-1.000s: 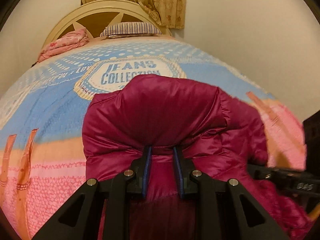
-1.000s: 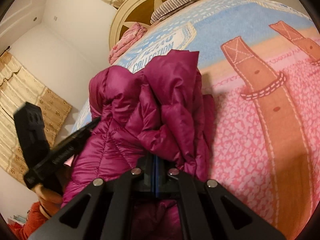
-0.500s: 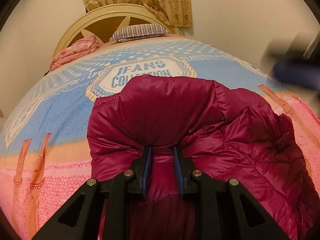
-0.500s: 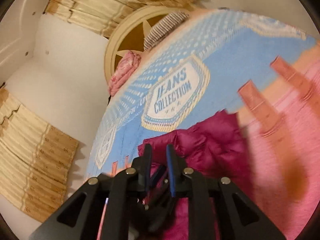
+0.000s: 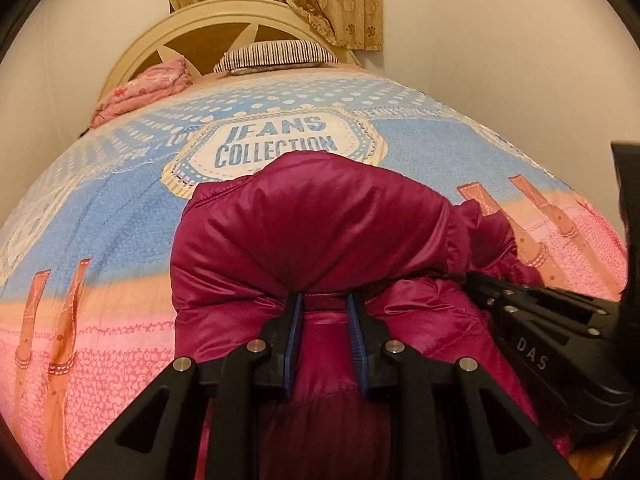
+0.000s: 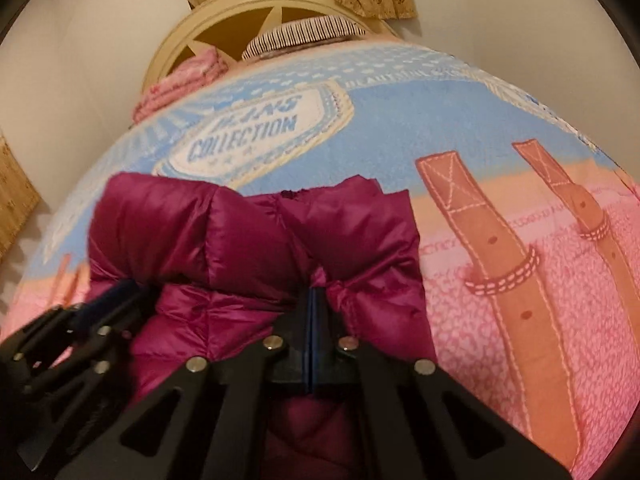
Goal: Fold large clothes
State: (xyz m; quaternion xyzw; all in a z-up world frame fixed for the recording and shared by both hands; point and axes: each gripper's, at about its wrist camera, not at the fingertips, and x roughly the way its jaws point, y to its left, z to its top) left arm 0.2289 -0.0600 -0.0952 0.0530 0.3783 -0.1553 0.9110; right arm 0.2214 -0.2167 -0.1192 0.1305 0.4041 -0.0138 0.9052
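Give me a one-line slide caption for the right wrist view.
Right gripper shut on a fold of the magenta puffer jacket on the printed bedspread, left gripper alongside.

Both wrist views face the headboard [image 5: 240,20], sharing the jacket [image 5: 320,220] close-up.

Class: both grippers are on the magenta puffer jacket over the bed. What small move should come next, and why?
Probably carry the gripped edge forward and lay it down. The left gripper and right gripper each pinch a bunched fold of the puffer jacket, which bulges up above the bedspread, so the fold looks unfinished.
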